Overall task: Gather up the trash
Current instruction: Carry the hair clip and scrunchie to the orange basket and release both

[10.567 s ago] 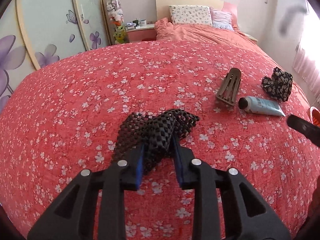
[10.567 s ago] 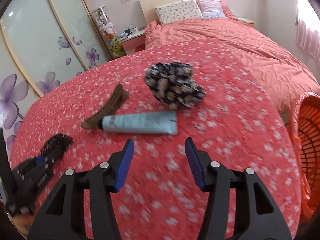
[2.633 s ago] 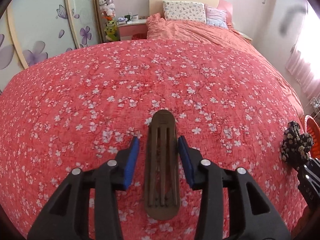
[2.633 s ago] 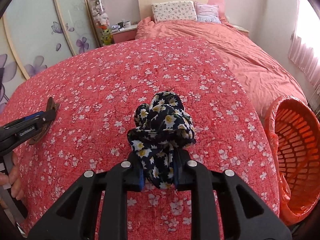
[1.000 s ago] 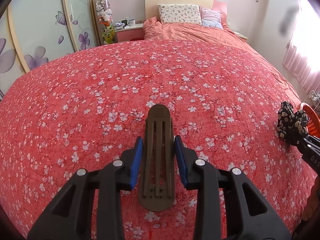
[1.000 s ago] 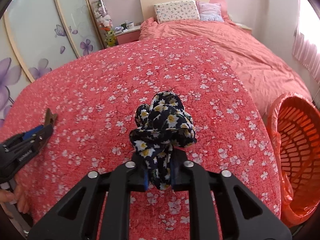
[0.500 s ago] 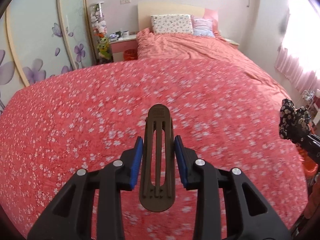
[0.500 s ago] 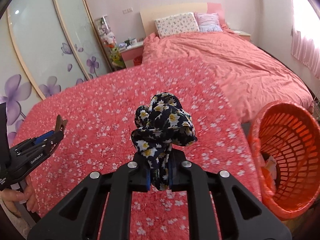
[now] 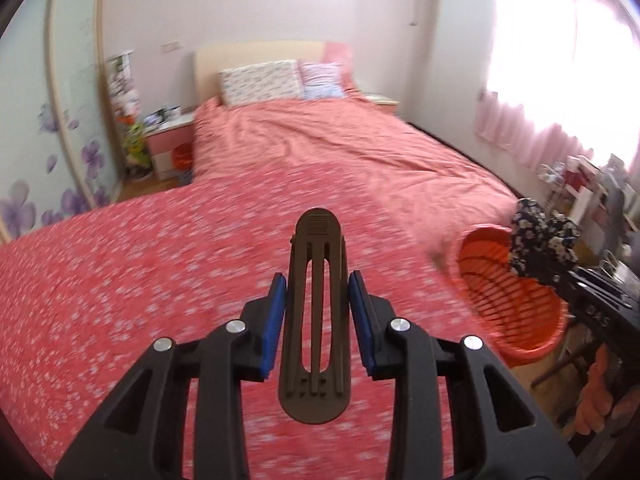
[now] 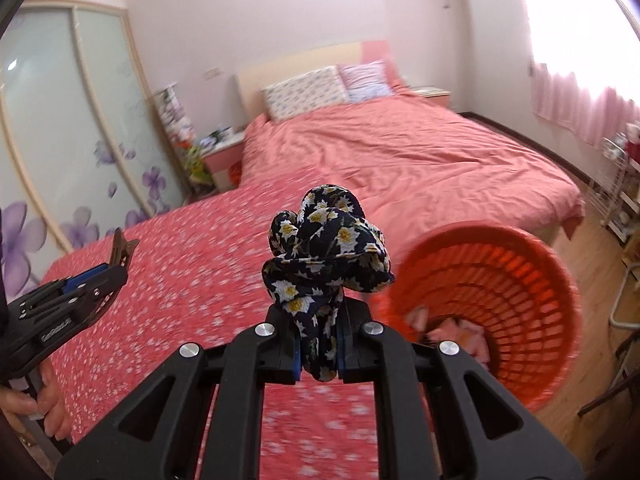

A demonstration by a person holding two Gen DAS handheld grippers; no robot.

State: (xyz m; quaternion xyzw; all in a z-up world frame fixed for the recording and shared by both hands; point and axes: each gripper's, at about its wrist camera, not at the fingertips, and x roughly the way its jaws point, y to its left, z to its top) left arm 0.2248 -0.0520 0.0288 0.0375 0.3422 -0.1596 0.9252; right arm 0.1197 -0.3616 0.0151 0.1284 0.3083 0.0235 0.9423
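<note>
The left gripper point(image 9: 316, 316) pinches a brown hair clip point(image 9: 315, 316) between its blue pads point(image 9: 273, 320), which press against the clip's two long sides. The clip points away from the camera, its rounded tip over the red floral bedspread point(image 9: 140, 280), and its wider slotted end juts back between the fingers. In the right wrist view the same clip point(image 10: 122, 250) sticks up and to the right out of the left gripper point(image 10: 114, 266) at the left edge, above the bedspread point(image 10: 192, 260).

The right gripper point(image 10: 318, 344) has its fingers pressed onto a dark scrunchie with a daisy print point(image 10: 326, 248). The bunched cloth bulges above the fingertips, and a tail of it hangs down between the pads. It hangs in the air just left of the rim of an orange plastic basket point(image 10: 520, 292), which stands on the wooden floor to the right of the bed's near corner. Pale pink and light scraps lie at the bottom of the basket.

From the left wrist camera, the scrunchie point(image 9: 544, 236) sits at the far right, in front of the basket's point(image 9: 516, 304) right rim, with the right gripper's point(image 9: 560, 276) black body below it.
</note>
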